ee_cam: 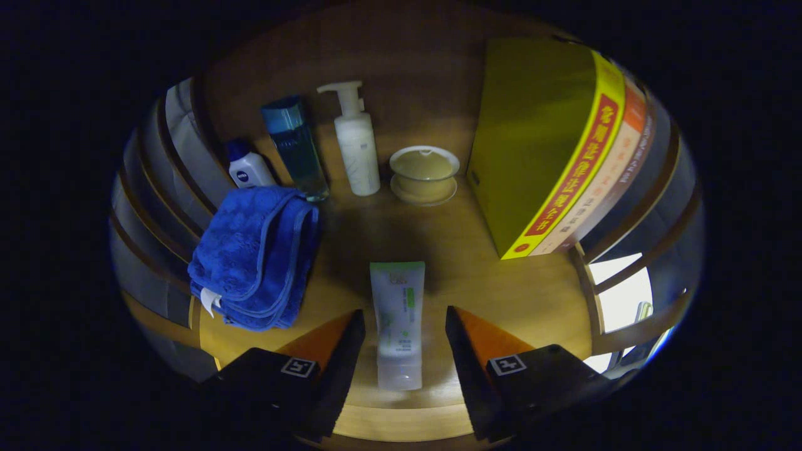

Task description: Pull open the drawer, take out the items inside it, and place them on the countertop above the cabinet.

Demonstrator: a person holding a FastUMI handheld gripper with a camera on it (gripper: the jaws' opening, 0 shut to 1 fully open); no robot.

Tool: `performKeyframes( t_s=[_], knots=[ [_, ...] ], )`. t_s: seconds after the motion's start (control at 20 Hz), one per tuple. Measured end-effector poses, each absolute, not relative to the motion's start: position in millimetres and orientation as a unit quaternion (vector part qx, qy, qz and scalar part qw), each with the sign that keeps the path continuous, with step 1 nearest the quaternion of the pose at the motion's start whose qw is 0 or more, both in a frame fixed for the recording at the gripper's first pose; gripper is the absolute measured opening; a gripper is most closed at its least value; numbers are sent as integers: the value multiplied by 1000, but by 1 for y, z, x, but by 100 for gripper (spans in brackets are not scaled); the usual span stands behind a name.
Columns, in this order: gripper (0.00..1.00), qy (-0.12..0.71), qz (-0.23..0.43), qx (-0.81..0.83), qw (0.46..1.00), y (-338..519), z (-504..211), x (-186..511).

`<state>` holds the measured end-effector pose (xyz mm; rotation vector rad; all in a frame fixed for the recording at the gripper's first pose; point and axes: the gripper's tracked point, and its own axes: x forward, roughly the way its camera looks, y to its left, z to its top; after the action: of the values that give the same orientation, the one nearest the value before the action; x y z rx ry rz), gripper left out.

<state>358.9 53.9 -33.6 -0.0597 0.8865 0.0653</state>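
Two fingers of my claw [404,341] stand spread apart, released, with the tube [397,322] lying flat on the wooden surface [514,294] between them; I see a gap on each side of it, so neither finger touches it. I take the tube as my landmark. Its cap end points back toward me, its flat crimped end away.

Left of the tube and a little beyond it sits a folded blue towel [254,257]. Beyond the towel, farther from the tube, a small dark-capped bottle [247,166] stands by the slatted rail. Next to that, straight beyond the tube's left side, I see a tall blue bottle [294,147] and then a white pump bottle [355,147], both upright. Directly beyond the tube, slightly right, a lidded cup [424,172] rests on its saucer. Right of the tube and well apart from it stand several books [557,150], upright, spines facing me.
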Motion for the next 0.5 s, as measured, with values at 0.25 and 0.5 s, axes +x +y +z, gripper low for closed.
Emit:
performKeyframes(
  t_s=[0.25,0.5],
  knots=[
    [96,379,32,13,925,44,-12,319],
    [100,301,37,17,953,32,26,271]
  ],
)
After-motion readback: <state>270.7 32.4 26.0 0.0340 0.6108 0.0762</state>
